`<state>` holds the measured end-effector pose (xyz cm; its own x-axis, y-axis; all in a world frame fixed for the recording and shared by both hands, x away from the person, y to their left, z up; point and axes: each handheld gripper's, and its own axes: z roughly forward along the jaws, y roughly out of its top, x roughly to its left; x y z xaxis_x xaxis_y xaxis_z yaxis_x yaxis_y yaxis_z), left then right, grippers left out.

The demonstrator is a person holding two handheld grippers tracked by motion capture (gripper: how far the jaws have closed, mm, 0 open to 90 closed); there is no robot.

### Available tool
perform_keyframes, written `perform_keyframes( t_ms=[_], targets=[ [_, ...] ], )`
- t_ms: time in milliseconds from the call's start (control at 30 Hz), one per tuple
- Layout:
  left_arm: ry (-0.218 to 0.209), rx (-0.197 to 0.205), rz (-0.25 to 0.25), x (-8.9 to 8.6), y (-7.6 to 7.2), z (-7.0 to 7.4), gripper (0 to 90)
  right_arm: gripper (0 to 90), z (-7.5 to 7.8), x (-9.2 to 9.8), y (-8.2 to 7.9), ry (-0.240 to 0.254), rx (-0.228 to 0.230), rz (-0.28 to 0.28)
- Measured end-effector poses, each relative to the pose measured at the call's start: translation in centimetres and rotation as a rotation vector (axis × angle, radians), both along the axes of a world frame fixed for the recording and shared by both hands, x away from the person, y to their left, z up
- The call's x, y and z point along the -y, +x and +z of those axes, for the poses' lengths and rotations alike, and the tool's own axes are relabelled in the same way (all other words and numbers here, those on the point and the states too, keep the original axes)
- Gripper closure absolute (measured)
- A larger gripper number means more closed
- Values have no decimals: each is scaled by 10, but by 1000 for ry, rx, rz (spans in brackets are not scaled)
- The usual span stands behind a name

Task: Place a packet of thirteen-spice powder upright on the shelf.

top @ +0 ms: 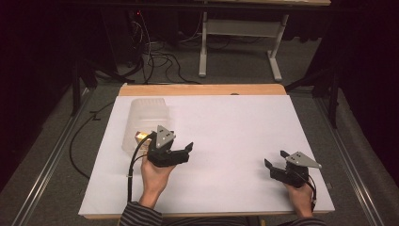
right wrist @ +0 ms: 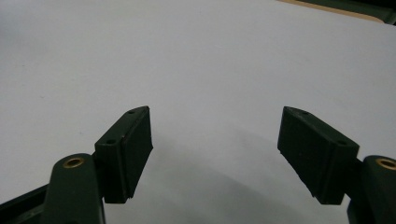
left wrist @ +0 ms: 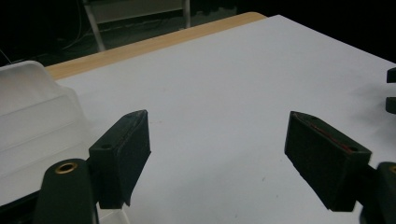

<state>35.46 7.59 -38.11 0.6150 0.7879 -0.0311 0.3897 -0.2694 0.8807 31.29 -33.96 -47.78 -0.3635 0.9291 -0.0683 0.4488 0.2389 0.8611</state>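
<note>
A translucent plastic container [top: 143,123] lies on the left of the white table top [top: 235,127]. It appears again at the left edge of the left gripper view [left wrist: 32,107]. Something small and yellow-brown [top: 139,136] shows at its near end; I cannot tell what it is. My left gripper [top: 183,150] sits just right of the container's near end, open and holding nothing [left wrist: 217,135]. Near the front right of the table my right gripper [top: 275,158] is open too, over bare white surface [right wrist: 215,130]. Its jaw tips peek in at the far right of the left gripper view [left wrist: 391,88].
The table's far edge is a bare wooden strip [top: 202,89]. Beyond it stand a white desk frame [top: 240,42] and loose cables [top: 155,56] on the floor. Metal rails [top: 47,165] run along both sides of the table.
</note>
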Motion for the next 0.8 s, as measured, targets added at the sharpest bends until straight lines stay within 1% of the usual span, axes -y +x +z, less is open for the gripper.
perform_keyframes(
  t_ms=[200,533,800],
  targets=[
    [-10,-11,-20,6,-2,-4,227,266,0,0,0,-5,-2,1],
    [-12,-21,-52,16,-7,-10,227,266,0,0,0,-3,-2,1],
    [-10,-43,-67,24,-8,-20,227,267,0,0,0,1,0,2]
  ],
)
